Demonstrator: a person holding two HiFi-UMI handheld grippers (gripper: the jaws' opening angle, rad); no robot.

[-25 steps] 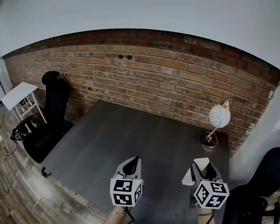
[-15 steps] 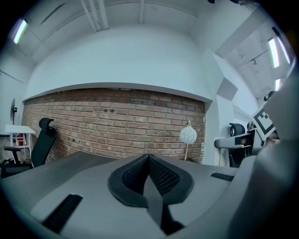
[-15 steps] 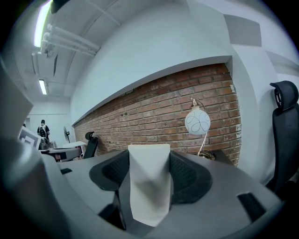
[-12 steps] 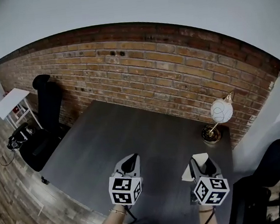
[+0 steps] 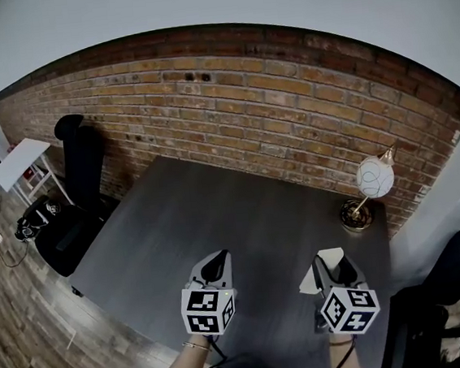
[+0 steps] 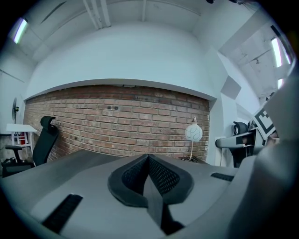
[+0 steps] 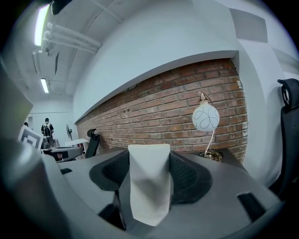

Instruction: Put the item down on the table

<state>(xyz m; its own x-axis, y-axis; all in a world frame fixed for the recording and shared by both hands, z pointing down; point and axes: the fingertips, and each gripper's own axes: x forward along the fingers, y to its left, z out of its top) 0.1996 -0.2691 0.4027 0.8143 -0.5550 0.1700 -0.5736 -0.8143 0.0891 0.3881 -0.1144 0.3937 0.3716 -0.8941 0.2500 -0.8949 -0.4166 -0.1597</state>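
A long brick wall (image 5: 246, 104) runs along the far side of the room. The big dark counter (image 5: 218, 221) sits right against it, and most of its top is bare, so there is lots of room to set something down. A black office chair (image 5: 78, 179) stands at the counter's left end. A lamp (image 5: 369, 189) with a round white shade stands in the far right corner, out of the way. Both tools hang over the near edge of the counter. The left gripper (image 5: 218, 260) is on the left, with its jaws pressed together and nothing between them, so it looks like it is just waiting. The right gripper (image 5: 330, 262) is squeezed onto a small white item (image 7: 149, 177), maybe folded paper, but I cannot tell. The item sticks up between the jaws, above the counter and not touching it. I think the put-down has not begun.
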